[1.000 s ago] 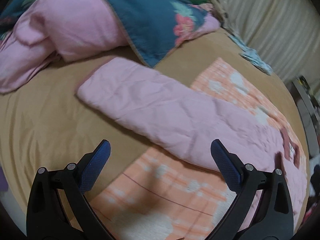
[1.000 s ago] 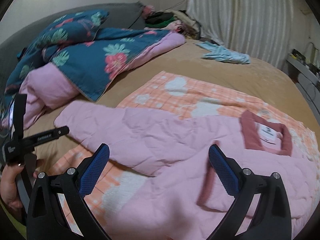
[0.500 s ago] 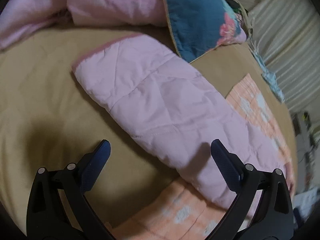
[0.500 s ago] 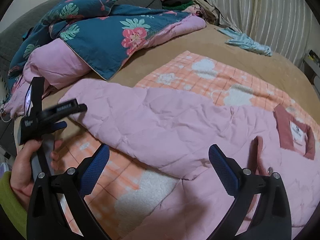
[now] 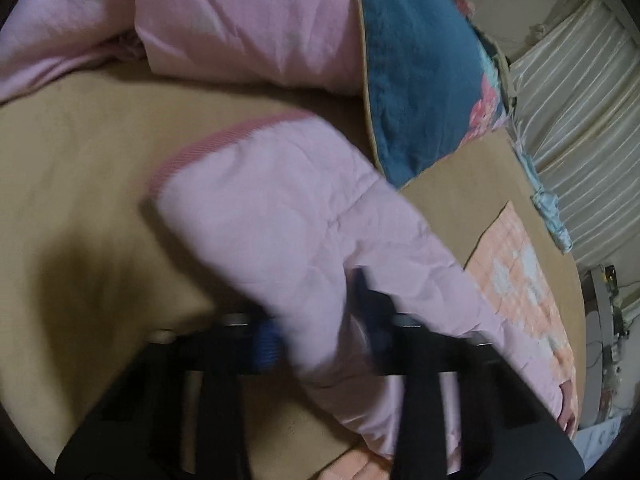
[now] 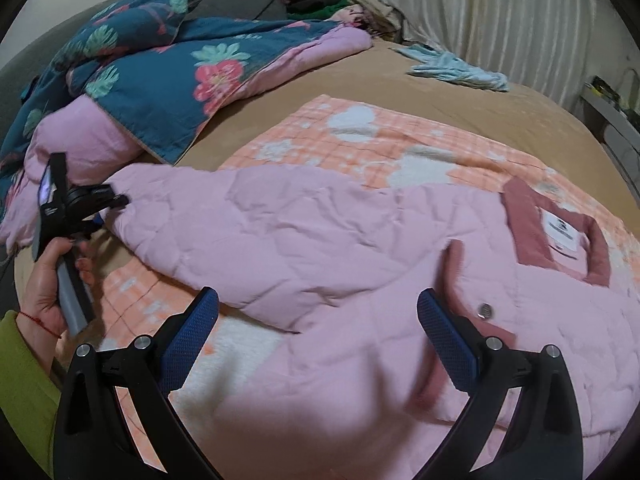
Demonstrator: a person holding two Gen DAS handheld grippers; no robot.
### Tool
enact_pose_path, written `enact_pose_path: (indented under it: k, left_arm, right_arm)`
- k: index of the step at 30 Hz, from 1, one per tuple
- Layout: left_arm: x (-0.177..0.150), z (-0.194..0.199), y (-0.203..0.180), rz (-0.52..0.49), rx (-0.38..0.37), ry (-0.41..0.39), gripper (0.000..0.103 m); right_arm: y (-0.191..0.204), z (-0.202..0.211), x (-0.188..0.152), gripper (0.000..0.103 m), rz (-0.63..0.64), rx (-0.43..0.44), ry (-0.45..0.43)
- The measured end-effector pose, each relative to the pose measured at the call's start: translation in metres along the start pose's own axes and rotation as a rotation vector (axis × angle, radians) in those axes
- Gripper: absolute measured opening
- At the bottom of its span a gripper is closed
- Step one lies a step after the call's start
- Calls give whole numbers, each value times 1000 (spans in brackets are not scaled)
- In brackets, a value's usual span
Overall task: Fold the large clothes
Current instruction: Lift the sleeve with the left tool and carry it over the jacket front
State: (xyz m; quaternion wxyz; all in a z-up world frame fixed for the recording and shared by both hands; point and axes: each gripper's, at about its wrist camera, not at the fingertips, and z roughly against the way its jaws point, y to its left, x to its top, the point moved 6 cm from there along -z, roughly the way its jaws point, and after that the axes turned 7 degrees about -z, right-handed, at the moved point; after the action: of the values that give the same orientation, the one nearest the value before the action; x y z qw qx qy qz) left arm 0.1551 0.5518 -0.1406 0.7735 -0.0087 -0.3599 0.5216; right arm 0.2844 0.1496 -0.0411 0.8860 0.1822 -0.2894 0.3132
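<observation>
Now that your left gripper has just been closing, its blue-padded jaws have come together on the sleeve of the quilted pink jacket, with a fold of cloth pinched between them a little short of the darker ribbed cuff. A second ago those jaws stood wide above the flat sleeve, so you have your hold for the first fold. Beyond the sleeve lie the tan bedsheet and the blue floral quilt. Your right gripper is wide open and empty, hovering over the jacket's front beside the snap button, the collar to its upper right. Next, I judge, carry the sleeve across the body.
</observation>
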Motion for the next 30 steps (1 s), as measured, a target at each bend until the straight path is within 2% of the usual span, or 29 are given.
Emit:
enact_pose_path:
  k: [4, 14, 23, 30]
  left_arm:
    - [13, 33, -15, -27, -55, -65, 11]
    - [29, 117, -76, -134, -180, -215, 10]
    - [13, 194, -142, -262, -346, -314, 10]
    - [-2, 229, -188, -363, -378, -337, 10]
  right_arm:
    - [-22, 17, -3, 99, -76, 5, -27]
    - [-61, 64, -14, 99, -127, -63, -92]
    - [-100, 108, -36, 99, -202, -101, -120]
    - [-128, 143, -48, 99, -238, -133, -155]
